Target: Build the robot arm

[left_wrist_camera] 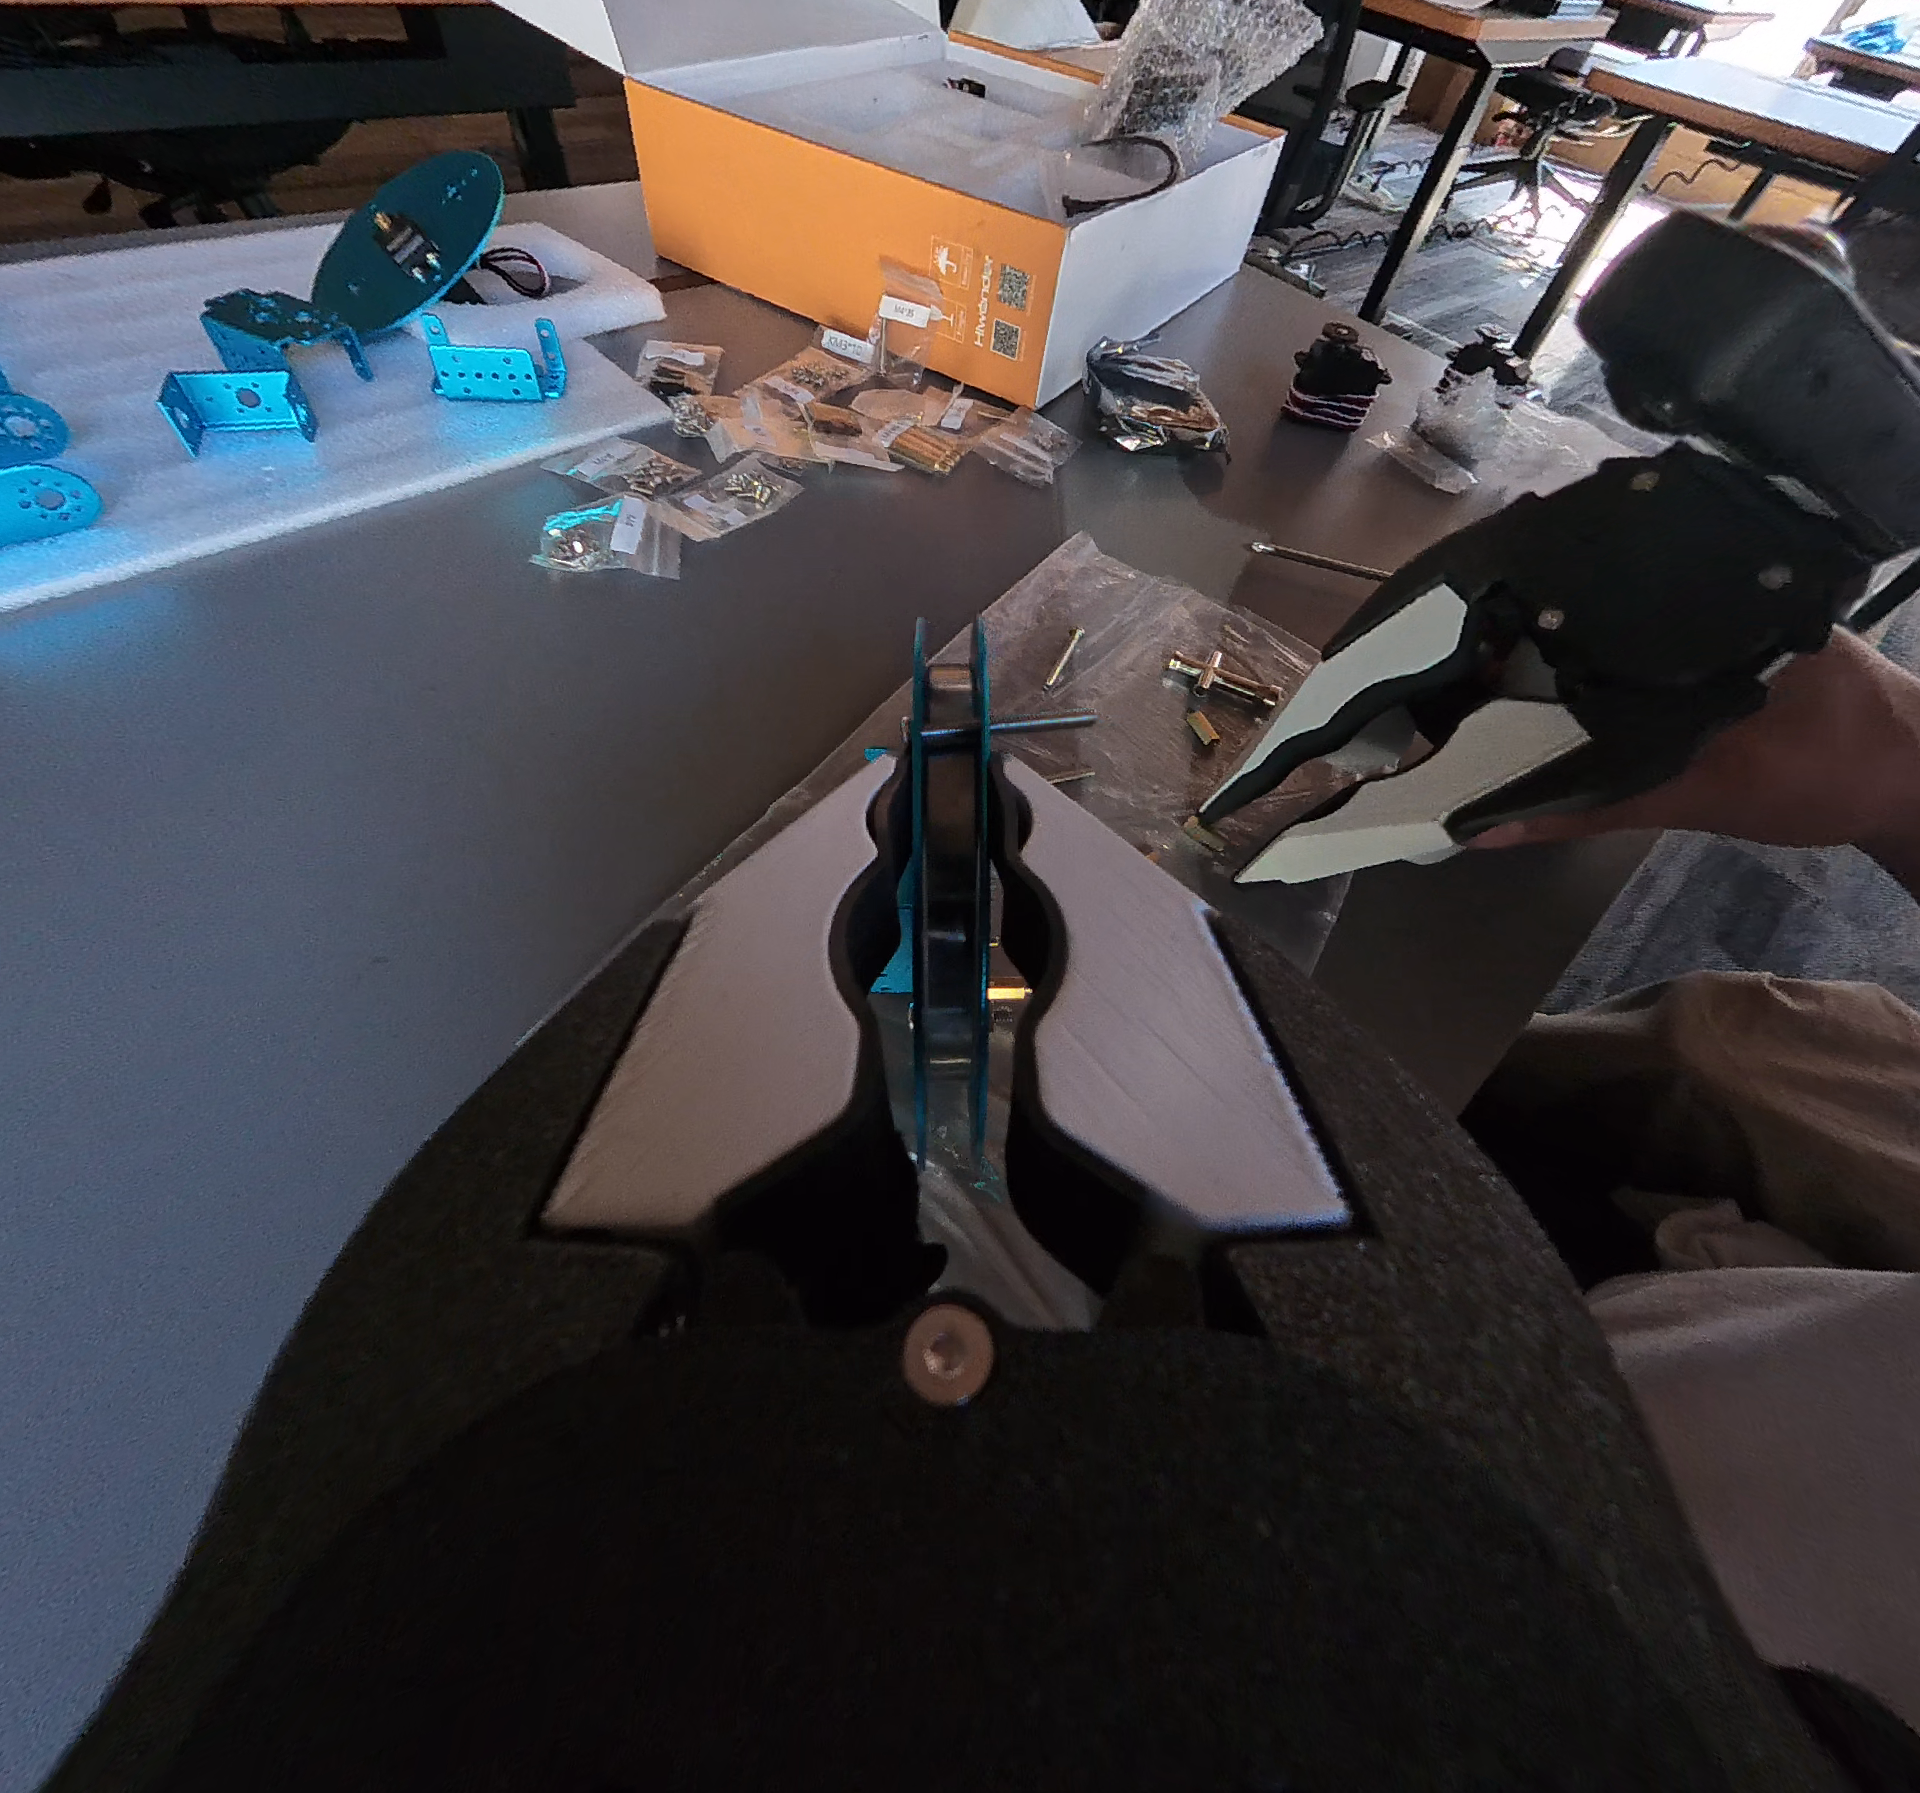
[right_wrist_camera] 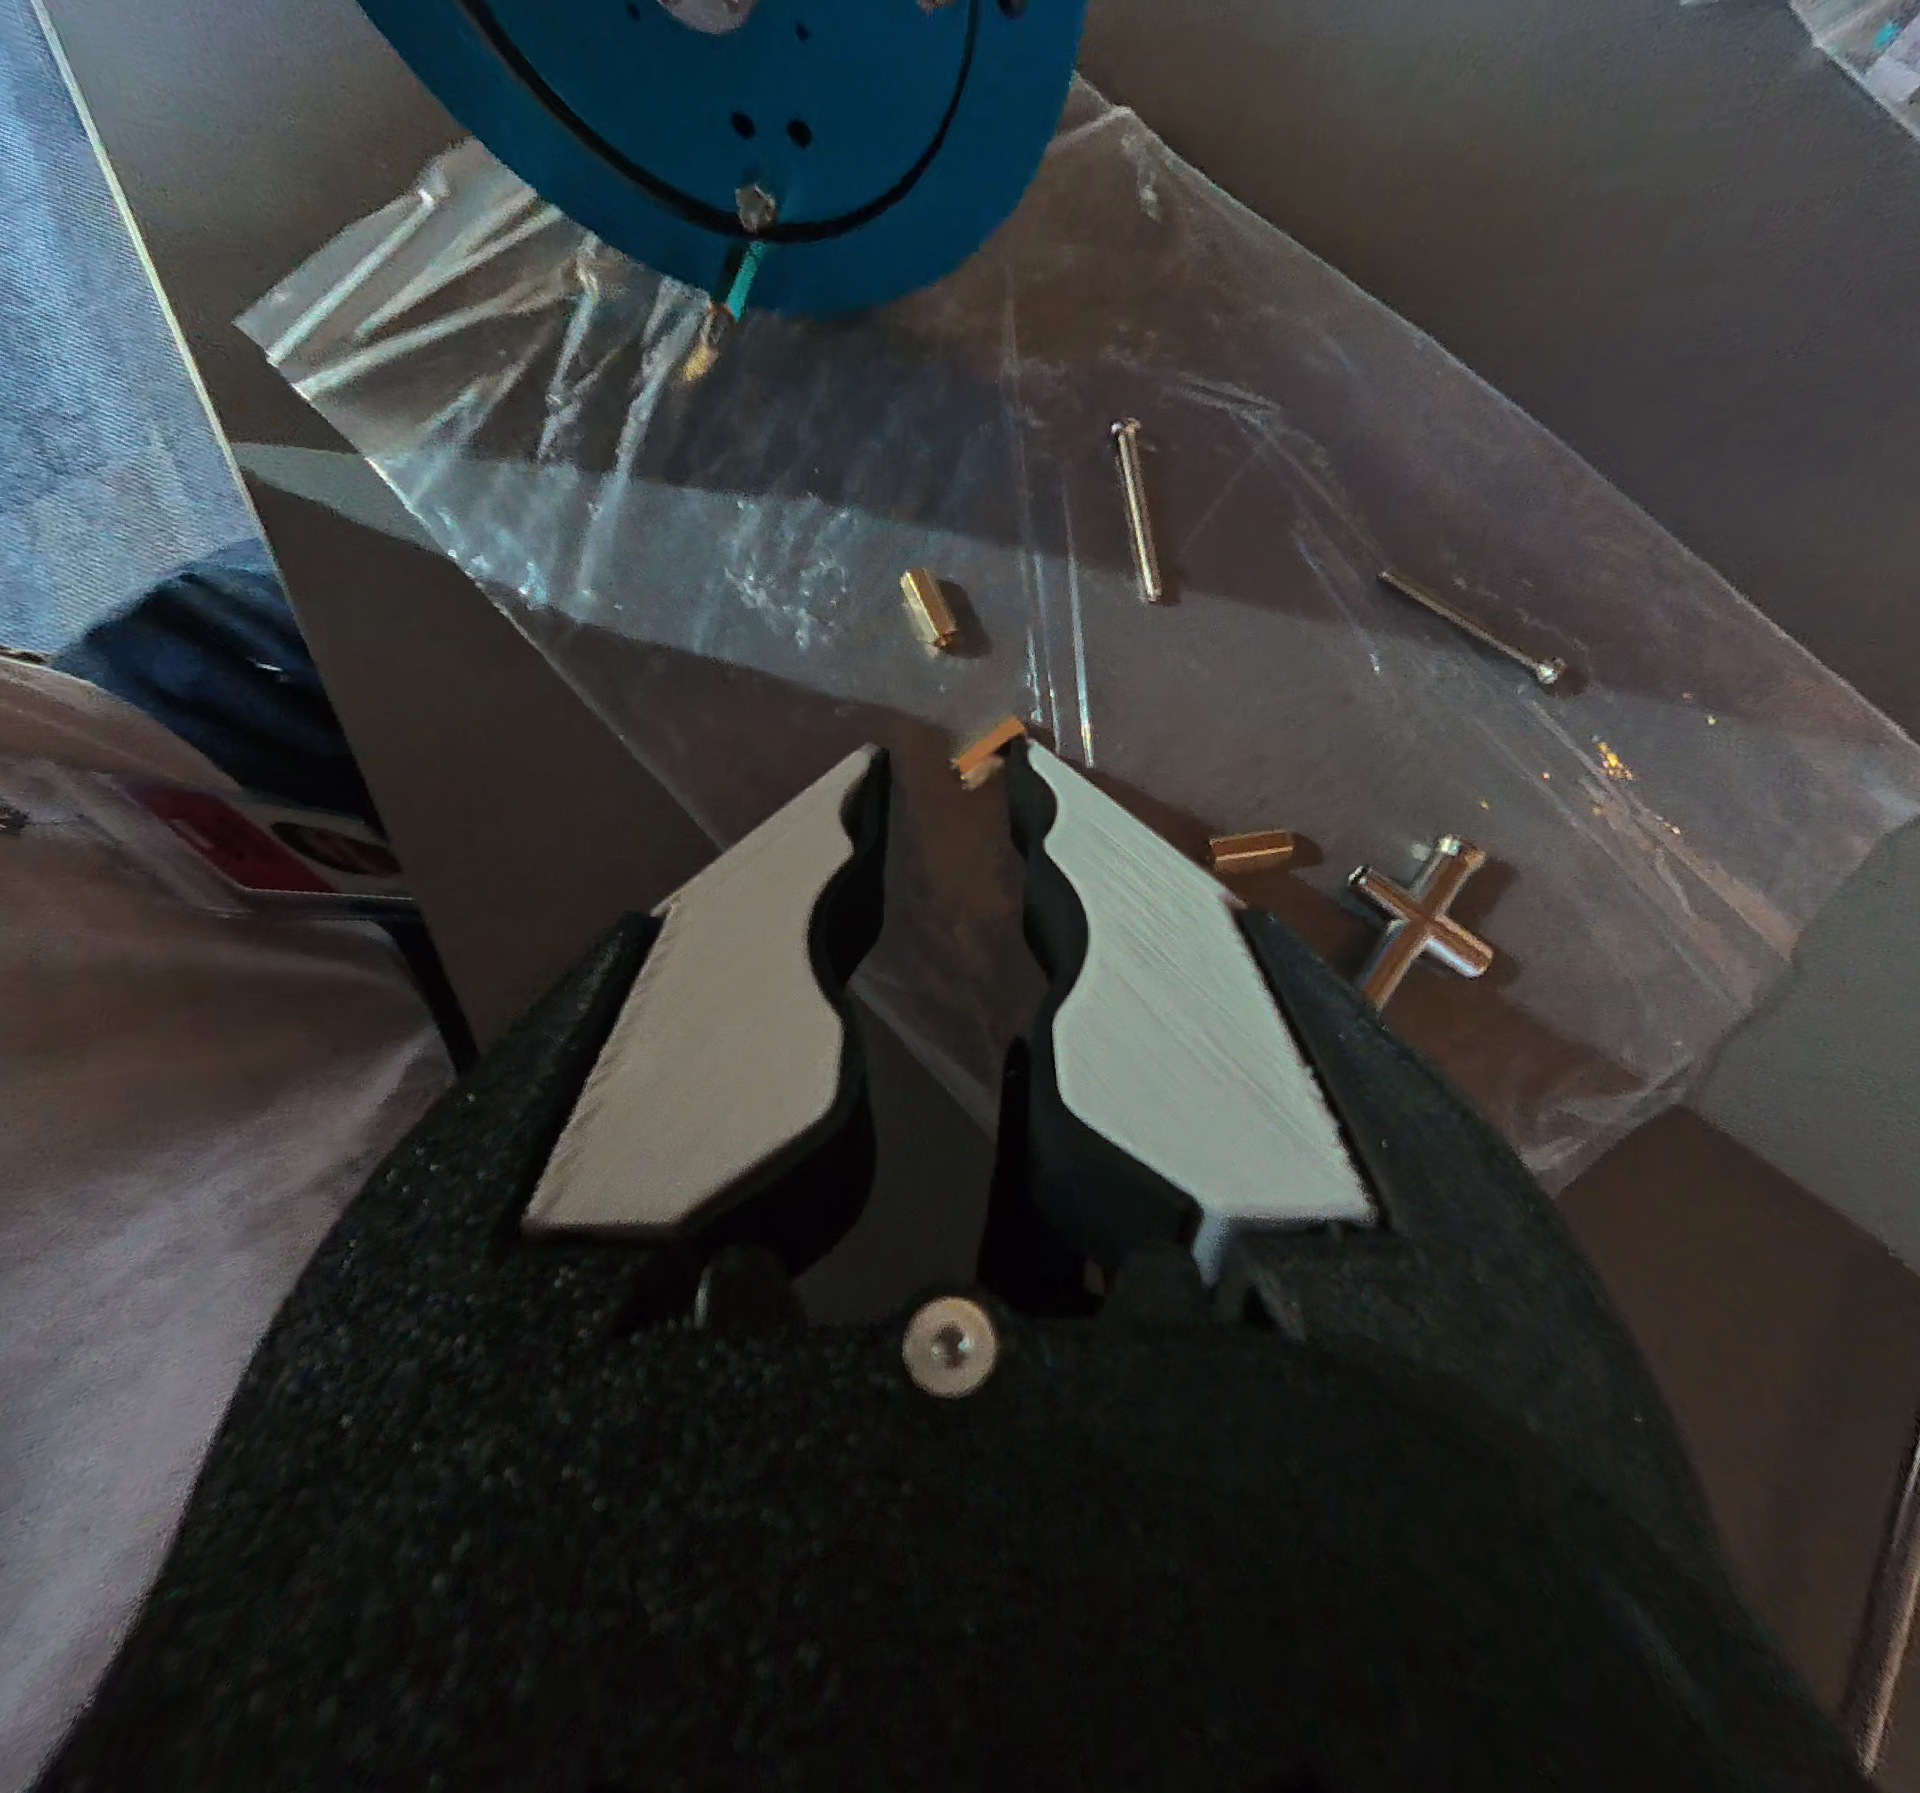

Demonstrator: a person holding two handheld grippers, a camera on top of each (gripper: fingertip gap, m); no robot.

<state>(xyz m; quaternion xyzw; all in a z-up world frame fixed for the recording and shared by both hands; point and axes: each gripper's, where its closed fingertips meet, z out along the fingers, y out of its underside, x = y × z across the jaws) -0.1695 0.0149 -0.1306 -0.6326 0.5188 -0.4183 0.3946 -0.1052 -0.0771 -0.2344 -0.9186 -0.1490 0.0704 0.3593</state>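
My left gripper (left_wrist_camera: pixel 948 793) is shut on a blue round plate assembly (left_wrist_camera: pixel 948 870), held edge-on above the grey table with a long screw through its top. The same blue disc (right_wrist_camera: pixel 727 81) fills the top of the right wrist view, a screw end poking from its lower rim. My right gripper (right_wrist_camera: pixel 948 767) is open, its tips down on a clear plastic bag (right_wrist_camera: pixel 1247 341). A small brass standoff (right_wrist_camera: pixel 987 749) lies just ahead of the tips, against the right fingertip (right_wrist_camera: pixel 1029 787). The right gripper (left_wrist_camera: pixel 1224 848) also shows in the left wrist view, held by a hand.
On the bag lie two more brass standoffs (right_wrist_camera: pixel 928 607), two long screws (right_wrist_camera: pixel 1138 509) and a metal cross wrench (right_wrist_camera: pixel 1423 917). Farther off are an open orange and white box (left_wrist_camera: pixel 831 216), small screw bags (left_wrist_camera: pixel 779 434), blue brackets on white foam (left_wrist_camera: pixel 312 455) and a black servo (left_wrist_camera: pixel 1325 382).
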